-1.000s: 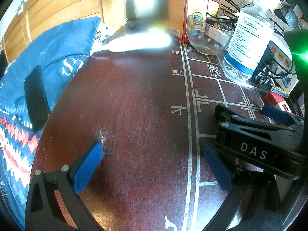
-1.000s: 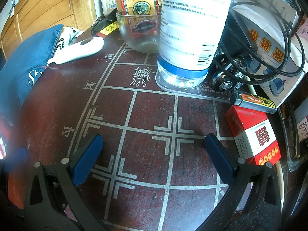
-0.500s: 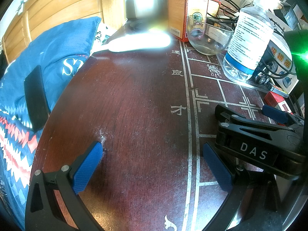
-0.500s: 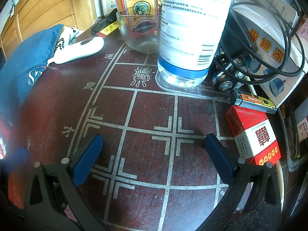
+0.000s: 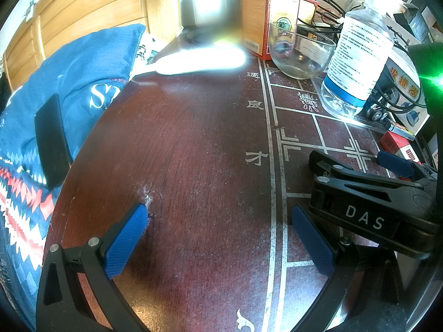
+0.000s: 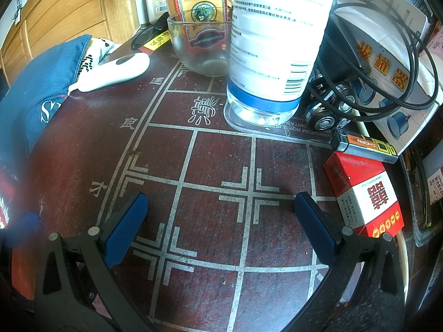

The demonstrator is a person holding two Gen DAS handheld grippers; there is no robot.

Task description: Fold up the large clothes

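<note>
Garment: blue patterned cloth (image 5: 69, 83) bunched at the table's (image 5: 193, 152) far-left edge, a black phone (image 5: 51, 141) lying on it.
Left gripper (image 5: 218, 235): fingers spread, empty, over bare wood.
Right gripper (image 6: 221, 221): fingers spread, empty, near the water bottle (image 6: 274, 41) and red box (image 6: 365, 193).

Bright daylight — blown-out glare on the white remote (image 5: 199, 61) — curved, dark fisheye edges.

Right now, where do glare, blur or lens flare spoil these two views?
Left wrist view: sunlight blows out the white remote and the wall behind it; a green flare marks the right edge. Right wrist view: the water bottle label is overexposed, and the other gripper's blue pad at lower left is blurred. Both show fisheye bending.
</note>
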